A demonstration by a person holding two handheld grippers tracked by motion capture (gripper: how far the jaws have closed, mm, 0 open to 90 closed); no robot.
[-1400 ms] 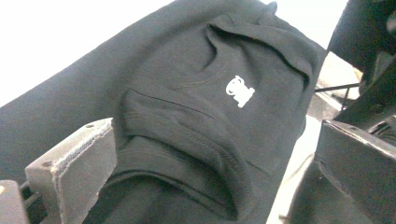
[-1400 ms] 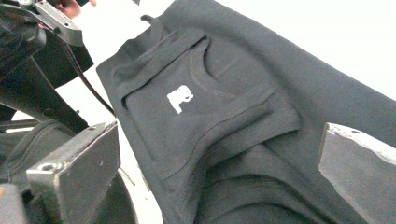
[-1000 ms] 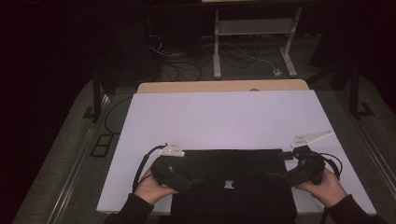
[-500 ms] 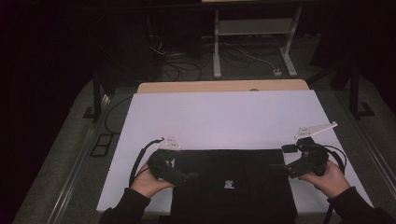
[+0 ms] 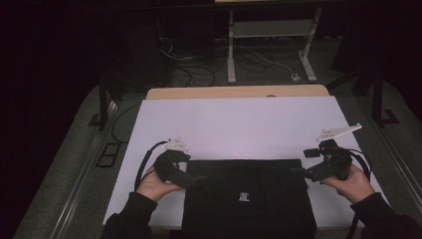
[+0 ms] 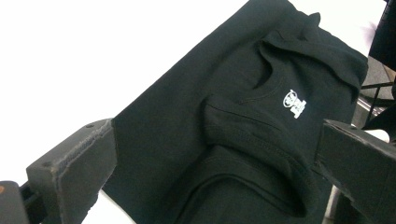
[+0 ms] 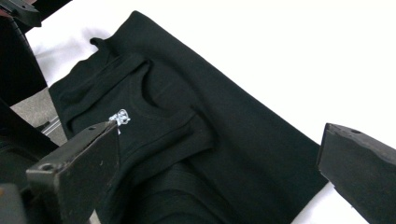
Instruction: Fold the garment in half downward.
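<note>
A folded black garment (image 5: 246,194) with a small white logo (image 5: 243,196) lies at the near edge of the white table (image 5: 239,127). My left gripper (image 5: 195,180) sits at the garment's left edge, jaws open, nothing between them. My right gripper (image 5: 298,173) hovers at the garment's right edge, also open. In the left gripper view the garment (image 6: 243,135) spreads between the two jaws, logo (image 6: 295,102) facing up. The right gripper view looks across the same garment (image 7: 187,140) and its logo (image 7: 119,118), with both jaws wide apart.
The white table top stretches bare beyond the garment, with a wooden strip (image 5: 239,92) along its far edge. Cables (image 5: 199,69) and a white frame (image 5: 268,45) stand on the dark floor behind. Rails run down both sides of the table.
Both grippers have shifted slightly outward and away from the garment's top corners; the right hand drew a little farther right. The garment lies as before.
</note>
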